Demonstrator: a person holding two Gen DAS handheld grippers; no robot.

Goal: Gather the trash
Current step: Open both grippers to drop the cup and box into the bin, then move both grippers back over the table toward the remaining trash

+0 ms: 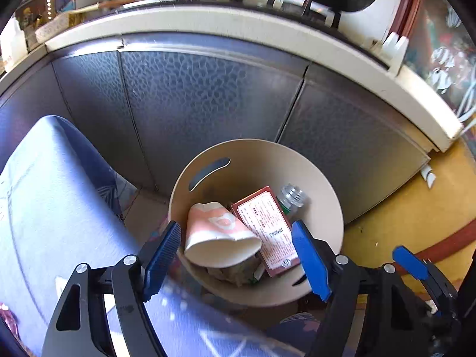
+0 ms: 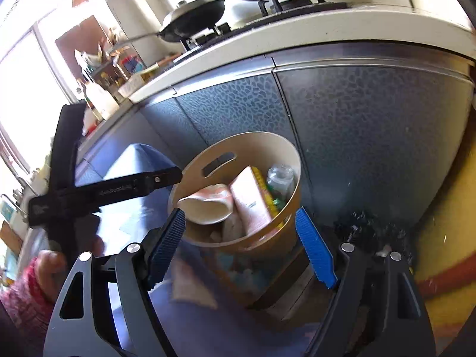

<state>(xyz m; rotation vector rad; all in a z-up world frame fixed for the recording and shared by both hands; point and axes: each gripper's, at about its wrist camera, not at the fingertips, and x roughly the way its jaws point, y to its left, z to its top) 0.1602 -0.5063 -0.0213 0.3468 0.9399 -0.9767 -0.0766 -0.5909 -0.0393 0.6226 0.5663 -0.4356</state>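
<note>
While both grippers hang over a round beige waste bin point(image 1: 324, 196), neither one holds anything. Seen from its own camera, the left gripper point(image 1: 236, 257) has its blue ribbed pads spread wide, one on each side of the bin's mouth, with empty air between them. Directly under and ahead of it, inside the bin, a pink and white paper cup point(image 1: 220, 233) lies on its side with its open end toward the gripper. Just to the right of the cup a red-bordered printed carton point(image 1: 267, 229) leans, and beyond that sits a clear bottle point(image 1: 293, 196) with a threaded neck. Part of the right gripper's blue pad shows at the lower right of this view.

From the right wrist camera, the right gripper point(image 2: 239, 245) is likewise spread wide and empty, the bin point(image 2: 285, 223) sitting between and just past its fingertips. To its left, the black body of the left gripper point(image 2: 104, 192) reaches toward the bin's rim, held by a hand point(image 2: 50, 267) in a pink sleeve. Behind the bin stand dark patterned cabinet doors point(image 2: 357, 136) under a pale countertop point(image 2: 267, 44) carrying a stove with a black pan point(image 2: 193, 20).
</note>
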